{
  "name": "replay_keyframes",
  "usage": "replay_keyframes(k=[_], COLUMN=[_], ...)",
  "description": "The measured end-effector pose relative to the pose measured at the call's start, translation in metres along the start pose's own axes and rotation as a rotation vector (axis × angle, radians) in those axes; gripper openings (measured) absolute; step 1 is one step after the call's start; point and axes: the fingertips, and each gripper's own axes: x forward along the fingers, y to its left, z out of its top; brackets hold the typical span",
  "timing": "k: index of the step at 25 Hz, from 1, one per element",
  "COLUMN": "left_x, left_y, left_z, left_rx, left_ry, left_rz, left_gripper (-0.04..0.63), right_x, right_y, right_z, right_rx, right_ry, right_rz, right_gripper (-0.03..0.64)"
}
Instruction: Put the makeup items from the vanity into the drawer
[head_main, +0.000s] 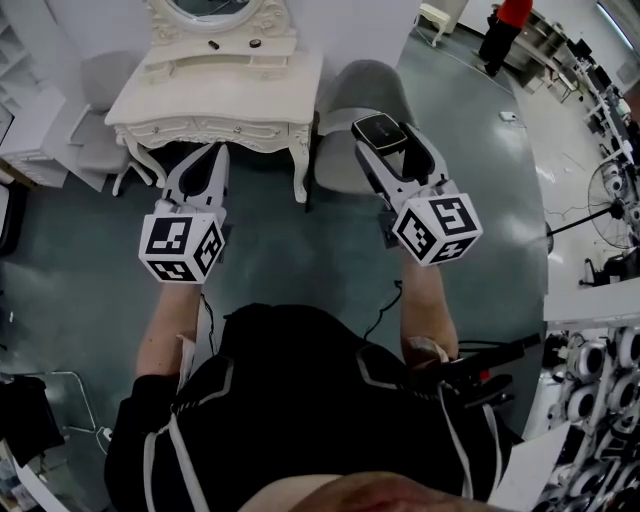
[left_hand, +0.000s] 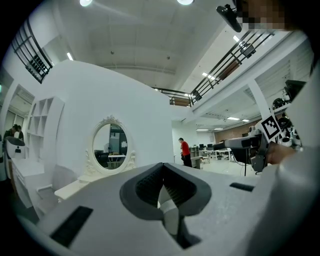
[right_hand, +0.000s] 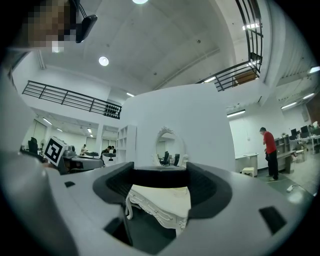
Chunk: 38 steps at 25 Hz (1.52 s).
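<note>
The white vanity (head_main: 215, 95) with its oval mirror (left_hand: 110, 145) stands ahead of me, some way off. Two small dark makeup items (head_main: 213, 44) (head_main: 255, 42) lie on its raised back shelf. My left gripper (head_main: 203, 150) points at the vanity's front, its pads touching at the tips (left_hand: 162, 167) with nothing held. My right gripper (head_main: 380, 135) hovers over a grey chair, shut on a flat black case (head_main: 378, 128). In the right gripper view the case (right_hand: 160, 178) spans the gap between the pads, with the vanity top (right_hand: 165, 200) showing below it.
A grey chair (head_main: 365, 100) stands right of the vanity, another (head_main: 100, 90) to its left by white shelving. A person in red (head_main: 510, 20) stands far off at the back right. A floor fan (head_main: 610, 190) and cluttered benches line the right side.
</note>
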Motion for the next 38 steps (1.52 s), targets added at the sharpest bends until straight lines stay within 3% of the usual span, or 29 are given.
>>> replay_keyframes(k=[5,10,21,38], left_x=[0.013,0.034,0.104,0.166], left_y=[-0.005,0.017,0.100,0.225], left_z=[-0.006,-0.010,-0.005,-0.024], left_rx=[0.004,-0.008,-0.031,-0.038], left_ry=[0.009,0.007,-0.040,-0.017], left_rz=[0.013,0.016,-0.028,-0.094], left_gripper=[0.005,0.005,0.005,0.005], right_x=[0.005,0.033,0.131,0.290], right_y=[-0.015,-0.020,-0.022,-0.003], right_z=[-0.008,-0.012,-0.003,-0.023], right_rx=[0.012,0.008,-0.036,-0.011], right_ry=[-0.003,0.009,0.009,0.058], right_rz=[0.016,0.022,-0.016,-0.017], right_gripper=[0.334,0.334,0.334,0.334])
